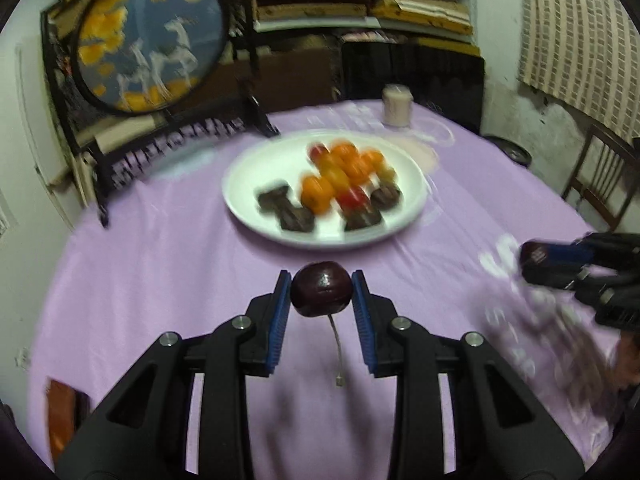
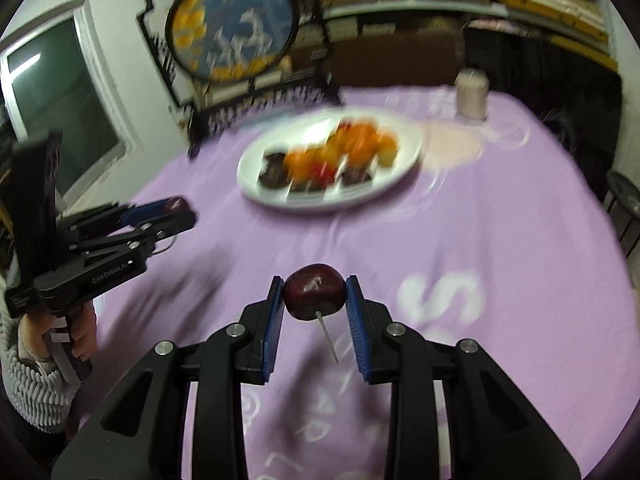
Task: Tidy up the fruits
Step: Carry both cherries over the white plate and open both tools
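A dark red cherry (image 1: 321, 289) is clamped between the blue pads of the left gripper (image 1: 321, 290), its stem hanging free below. A second cherry (image 2: 315, 292) is clamped the same way in the right gripper (image 2: 315, 294). Both are held above the lilac tablecloth (image 1: 160, 272), short of the white plate (image 1: 248, 184), where orange, red and dark fruits (image 1: 340, 176) are already grouped.

The carry to the plate is judged to be the step in hand. Pad pressure should be kept light so the skin is not split. Each cherry is best lowered onto bare plate beside the dark pieces, and released only once it is supported.

"GenRobot.AI" is read on the left gripper's body in the right wrist view. The large white tablecloth lettering cannot be made out.
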Action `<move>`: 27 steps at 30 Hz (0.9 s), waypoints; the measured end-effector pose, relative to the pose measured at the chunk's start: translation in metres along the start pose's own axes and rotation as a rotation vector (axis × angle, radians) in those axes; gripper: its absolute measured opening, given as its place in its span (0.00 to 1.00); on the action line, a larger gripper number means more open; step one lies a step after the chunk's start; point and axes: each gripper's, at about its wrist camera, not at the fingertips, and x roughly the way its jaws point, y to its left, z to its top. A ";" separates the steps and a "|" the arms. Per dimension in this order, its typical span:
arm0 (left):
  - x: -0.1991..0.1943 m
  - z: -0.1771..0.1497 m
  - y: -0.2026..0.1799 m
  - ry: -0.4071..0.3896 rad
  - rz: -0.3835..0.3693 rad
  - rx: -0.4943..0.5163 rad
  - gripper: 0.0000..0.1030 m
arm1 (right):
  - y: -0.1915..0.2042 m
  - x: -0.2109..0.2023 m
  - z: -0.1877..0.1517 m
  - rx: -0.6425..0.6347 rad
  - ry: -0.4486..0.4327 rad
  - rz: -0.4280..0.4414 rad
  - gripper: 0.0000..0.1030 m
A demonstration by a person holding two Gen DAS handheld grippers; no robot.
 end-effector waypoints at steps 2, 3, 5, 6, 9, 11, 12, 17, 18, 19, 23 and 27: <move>-0.006 0.022 0.010 -0.036 0.022 -0.008 0.30 | -0.007 -0.013 0.021 0.005 -0.048 -0.014 0.31; -0.007 0.028 0.013 -0.046 0.028 -0.010 0.30 | -0.009 -0.017 0.030 0.007 -0.067 -0.017 0.31; -0.007 0.050 0.019 -0.070 0.040 -0.015 0.30 | -0.011 -0.023 0.051 0.006 -0.109 -0.020 0.31; -0.006 0.058 0.021 -0.079 0.044 -0.018 0.30 | -0.011 -0.025 0.061 0.003 -0.127 -0.022 0.31; 0.005 0.084 0.027 -0.093 0.049 -0.029 0.30 | -0.010 -0.023 0.090 -0.001 -0.169 -0.014 0.31; 0.019 0.098 0.031 -0.090 0.045 -0.043 0.30 | -0.010 -0.013 0.109 0.006 -0.186 -0.004 0.31; 0.030 0.106 0.033 -0.087 0.041 -0.052 0.30 | -0.011 -0.009 0.115 0.010 -0.187 0.000 0.31; 0.082 0.119 0.046 -0.042 0.009 -0.117 0.30 | -0.017 0.044 0.140 0.038 -0.135 0.016 0.31; 0.098 0.120 0.050 -0.023 0.004 -0.136 0.30 | -0.019 0.060 0.142 0.045 -0.113 0.017 0.31; 0.108 0.119 0.052 -0.010 0.003 -0.145 0.30 | -0.020 0.070 0.143 0.049 -0.098 0.018 0.31; 0.154 0.113 0.057 0.053 0.011 -0.154 0.30 | -0.027 0.119 0.140 0.063 -0.013 0.005 0.31; 0.181 0.108 0.061 0.088 0.015 -0.163 0.30 | -0.034 0.155 0.131 0.065 0.058 -0.008 0.31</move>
